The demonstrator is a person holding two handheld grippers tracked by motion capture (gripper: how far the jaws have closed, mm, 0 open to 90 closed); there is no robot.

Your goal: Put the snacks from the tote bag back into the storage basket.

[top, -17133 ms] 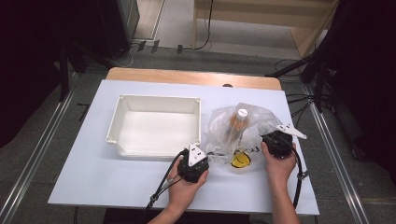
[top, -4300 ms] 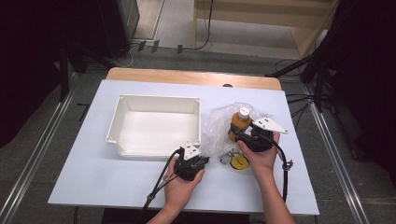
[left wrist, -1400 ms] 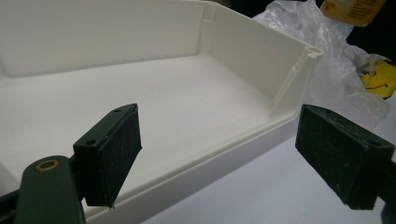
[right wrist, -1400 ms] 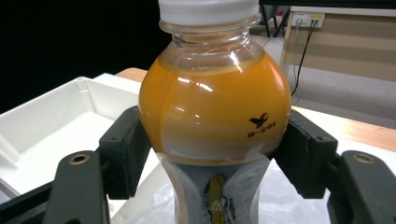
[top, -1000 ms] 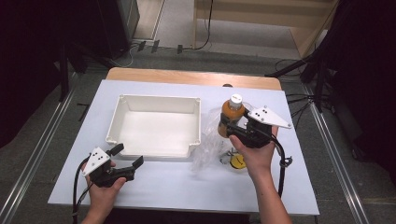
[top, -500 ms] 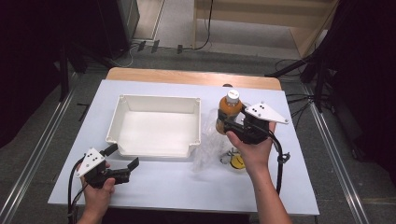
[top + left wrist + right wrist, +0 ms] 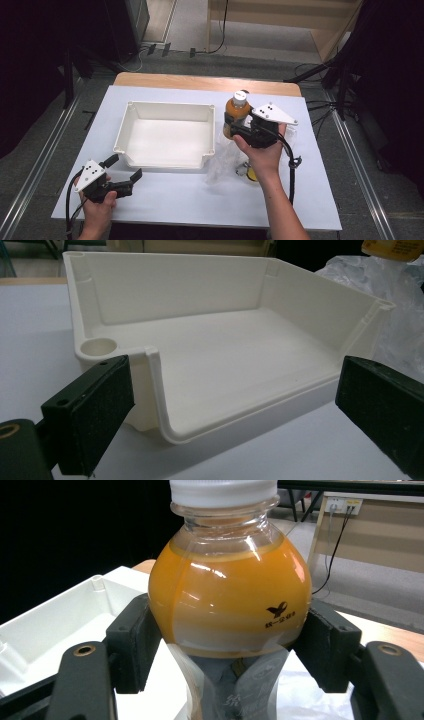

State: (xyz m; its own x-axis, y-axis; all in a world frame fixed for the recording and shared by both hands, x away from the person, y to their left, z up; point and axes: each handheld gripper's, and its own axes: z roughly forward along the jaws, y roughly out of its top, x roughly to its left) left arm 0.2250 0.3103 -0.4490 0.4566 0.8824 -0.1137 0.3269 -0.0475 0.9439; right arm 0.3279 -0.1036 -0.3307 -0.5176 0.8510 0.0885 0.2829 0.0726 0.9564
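Clamped on the bottle (image 7: 227,590), my right gripper (image 7: 235,124) has both black pads pressed against its sides, just under the round orange shoulder. I see the bottle upright with its white cap (image 7: 241,94) on, filled with orange juice nearly up to the neck. From the high view I hold it lifted above the table (image 7: 310,200), just beside the right wall of the white tray (image 7: 170,111). Below my right hand (image 7: 262,155), a crumpled clear plastic bag (image 7: 222,165) lies on the table against the tray's right corner, and a small yellow thing (image 7: 248,173) sits in it; I cannot tell what it is. I see nothing inside the tray, only its bare floor. My left gripper (image 7: 120,172) sits well apart, near the tray's front left corner, its jaws spread wide and holding nothing. Its own view looks between the two pads (image 7: 102,410) at the tray's low front lip, with the bag off to the right.
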